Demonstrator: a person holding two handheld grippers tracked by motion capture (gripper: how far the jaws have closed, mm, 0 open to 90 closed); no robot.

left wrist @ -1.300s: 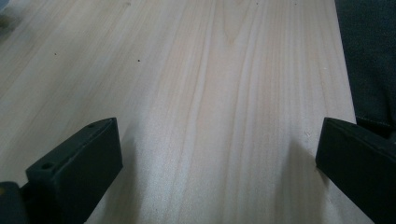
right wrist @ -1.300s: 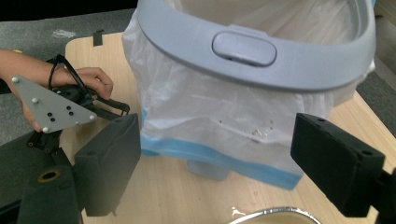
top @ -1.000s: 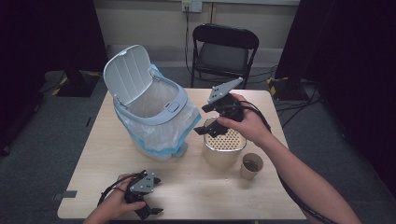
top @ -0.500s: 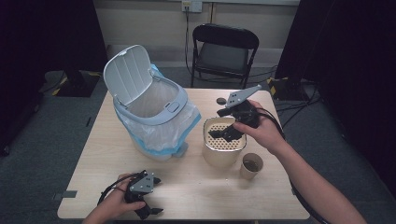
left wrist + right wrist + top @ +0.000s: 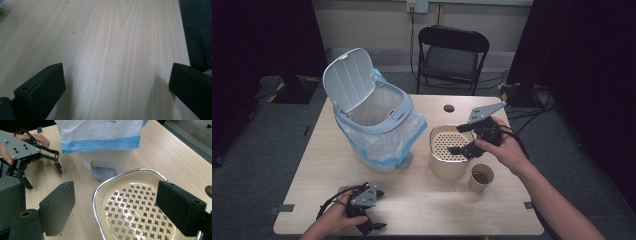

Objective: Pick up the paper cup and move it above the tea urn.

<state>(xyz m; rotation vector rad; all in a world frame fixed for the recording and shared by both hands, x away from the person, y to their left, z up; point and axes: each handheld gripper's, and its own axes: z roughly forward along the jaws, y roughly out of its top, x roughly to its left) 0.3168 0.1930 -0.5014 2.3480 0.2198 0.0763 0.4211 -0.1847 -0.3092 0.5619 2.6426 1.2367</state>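
I had two claws, one in each hand. My right claw hung over the one cream pot with the holey lid, which sat on the right half of the table. Its two black jaws were spread wide and had just been opening a bit more. Nothing was pinched between them; the lid with its little cross holes lay below them.

My left claw rested on the near left part of the table. Its two jaws were spread wide too, with bare wood between them.

There was one white bin on the left half of the table, just beside the pot. Its lid stood up, and one blue and clear bag hung out over its rim. One small paper cup stood near the pot, on its near right side. One black chair stood on the far side of the table.
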